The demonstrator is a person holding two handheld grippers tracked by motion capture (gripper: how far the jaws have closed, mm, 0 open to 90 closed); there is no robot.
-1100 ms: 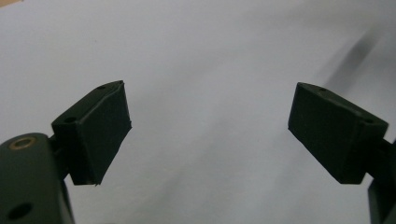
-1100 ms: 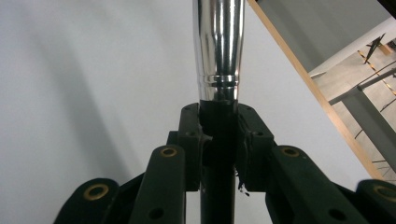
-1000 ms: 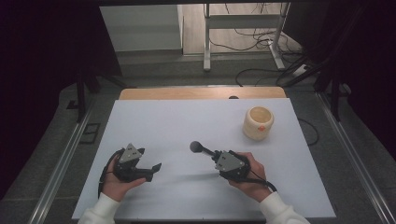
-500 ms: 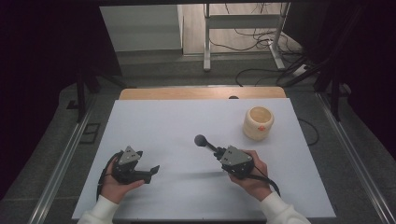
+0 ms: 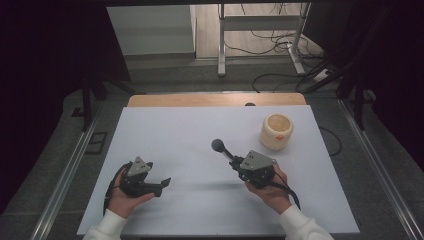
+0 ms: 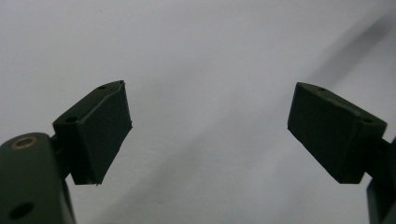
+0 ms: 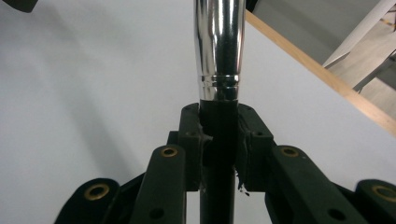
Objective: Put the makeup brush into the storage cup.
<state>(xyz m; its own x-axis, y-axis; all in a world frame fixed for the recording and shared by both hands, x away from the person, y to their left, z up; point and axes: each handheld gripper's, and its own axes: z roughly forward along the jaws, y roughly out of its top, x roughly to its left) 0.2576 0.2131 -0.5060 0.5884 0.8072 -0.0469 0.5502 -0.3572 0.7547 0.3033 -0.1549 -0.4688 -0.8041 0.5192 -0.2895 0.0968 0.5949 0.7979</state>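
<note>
White tabletop, wooden strip at its far edge, dark room with cables beyond. Right gripper (image 5: 239,162) clamped on the black handle of a metal-shafted tool (image 7: 218,56); long axis runs straight out of the jaws, round dark head (image 5: 218,145) up and away from the person. Cream cup (image 5: 276,131) stands beyond the fingers to the right, apart from the head, mouth up; contents can't be made out. Right hand is nearer it. Left gripper (image 5: 165,181) gapes wide, empty, low over bare table.
</note>
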